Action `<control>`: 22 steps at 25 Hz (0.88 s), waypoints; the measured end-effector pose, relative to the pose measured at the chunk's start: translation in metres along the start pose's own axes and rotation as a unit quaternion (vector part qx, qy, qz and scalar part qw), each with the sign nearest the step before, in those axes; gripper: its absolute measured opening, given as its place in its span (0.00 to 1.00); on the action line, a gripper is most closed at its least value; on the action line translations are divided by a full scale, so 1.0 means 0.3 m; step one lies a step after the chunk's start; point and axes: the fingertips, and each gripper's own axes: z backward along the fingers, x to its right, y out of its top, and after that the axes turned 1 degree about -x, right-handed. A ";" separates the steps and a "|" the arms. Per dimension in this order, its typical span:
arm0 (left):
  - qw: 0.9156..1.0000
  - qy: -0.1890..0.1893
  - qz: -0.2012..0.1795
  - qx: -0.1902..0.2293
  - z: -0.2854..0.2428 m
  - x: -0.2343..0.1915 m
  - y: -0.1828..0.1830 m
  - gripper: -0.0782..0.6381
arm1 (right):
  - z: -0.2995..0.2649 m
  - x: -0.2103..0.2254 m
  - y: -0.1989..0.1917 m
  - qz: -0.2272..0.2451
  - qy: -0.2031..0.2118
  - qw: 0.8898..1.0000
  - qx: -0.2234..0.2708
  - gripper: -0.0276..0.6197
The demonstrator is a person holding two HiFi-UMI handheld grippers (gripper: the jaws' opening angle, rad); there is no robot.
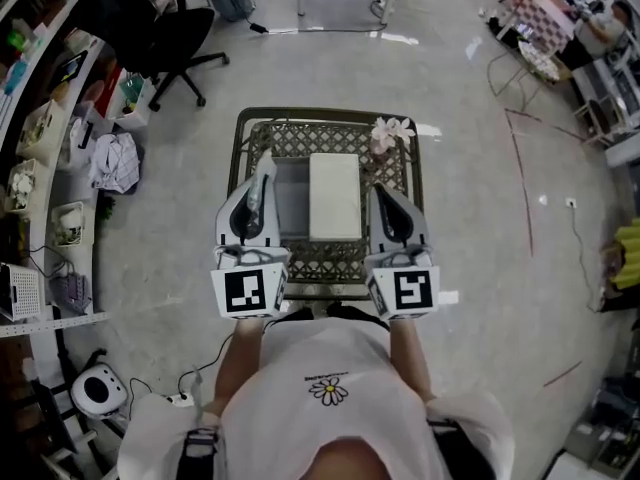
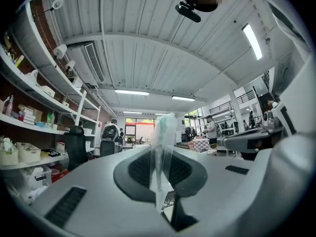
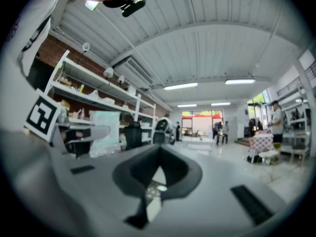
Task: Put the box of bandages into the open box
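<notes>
Left gripper (image 1: 266, 170), pinching the thin box of bandages (image 2: 163, 142), may let it slip onto the desk (image 1: 300, 140) beside the open box (image 1: 292, 196); right gripper (image 1: 381, 192) closed, empty.

open box (image 1: 292, 200) on table (image 1: 330, 259), flowers (image 1: 390, 132) at back right

White T-shirt (image 1: 290, 358), daisy print (image 1: 329, 391); grey left gripper (image 1: 265, 163), right gripper (image 1: 380, 190), square-marker cubes (image 1: 250, 291).

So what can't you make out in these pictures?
- Box of bandages: edge-on in the left gripper view, small and blurred in the right gripper view, so no print is readable.
- White box on the table: too small in the head view to tell open from shut; left tongs cover part of what lies beside it.
</notes>
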 end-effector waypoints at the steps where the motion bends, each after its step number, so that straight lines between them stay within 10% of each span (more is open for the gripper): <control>1: 1.000 0.004 0.001 -0.002 -0.007 -0.006 -0.001 0.16 | -0.013 -0.001 -0.003 0.002 0.001 1.000 0.000 0.09; 22: 1.000 0.011 0.002 -0.023 -0.106 -0.002 -0.052 0.16 | -0.085 0.026 -0.042 0.016 0.018 1.000 -0.005 0.09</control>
